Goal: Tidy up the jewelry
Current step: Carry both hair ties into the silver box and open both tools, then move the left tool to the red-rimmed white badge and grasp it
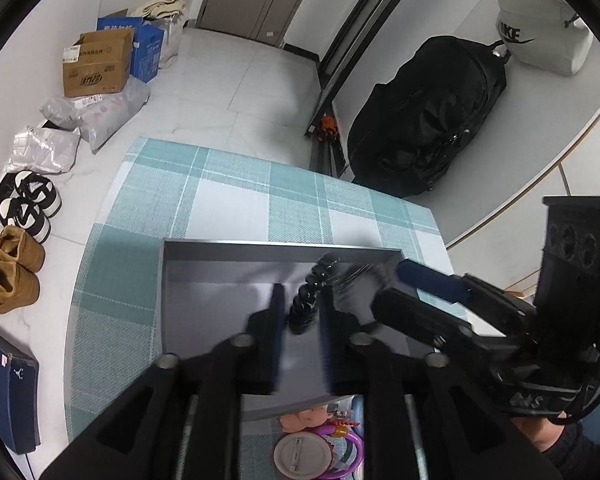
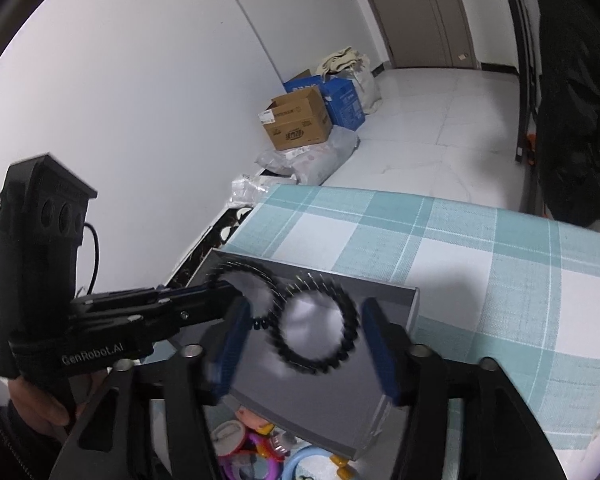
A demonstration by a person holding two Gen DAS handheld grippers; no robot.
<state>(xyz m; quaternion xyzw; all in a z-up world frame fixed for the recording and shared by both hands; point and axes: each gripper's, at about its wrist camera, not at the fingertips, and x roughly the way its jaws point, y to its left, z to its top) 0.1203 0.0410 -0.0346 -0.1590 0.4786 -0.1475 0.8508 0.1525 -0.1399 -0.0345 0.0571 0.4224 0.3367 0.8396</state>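
A black coiled hair tie (image 2: 320, 364), twisted into a figure of eight, hangs blurred over a grey tray (image 2: 414, 304) on the checked cloth. My right gripper (image 2: 305, 308) is open, its blue pads either side of the nearer loop with small gaps. In the right wrist view my left gripper (image 2: 236, 292) reaches in from the left beside the farther loop (image 2: 260, 272). In the left wrist view the hair tie (image 1: 304, 308) stands between the narrowly parted fingers of my left gripper (image 1: 302, 292), over the tray (image 1: 260, 250). My right gripper (image 1: 392, 286) comes in from the right.
Small trinkets lie at the near edge of the tray: a white round badge (image 1: 302, 454), a purple ring (image 1: 354, 440) and coloured pieces (image 2: 260, 452). The teal checked cloth (image 1: 236, 192) ends beyond the tray. Cardboard boxes (image 1: 96, 66), shoes (image 1: 12, 268) and a black bag (image 1: 432, 120) sit on the floor.
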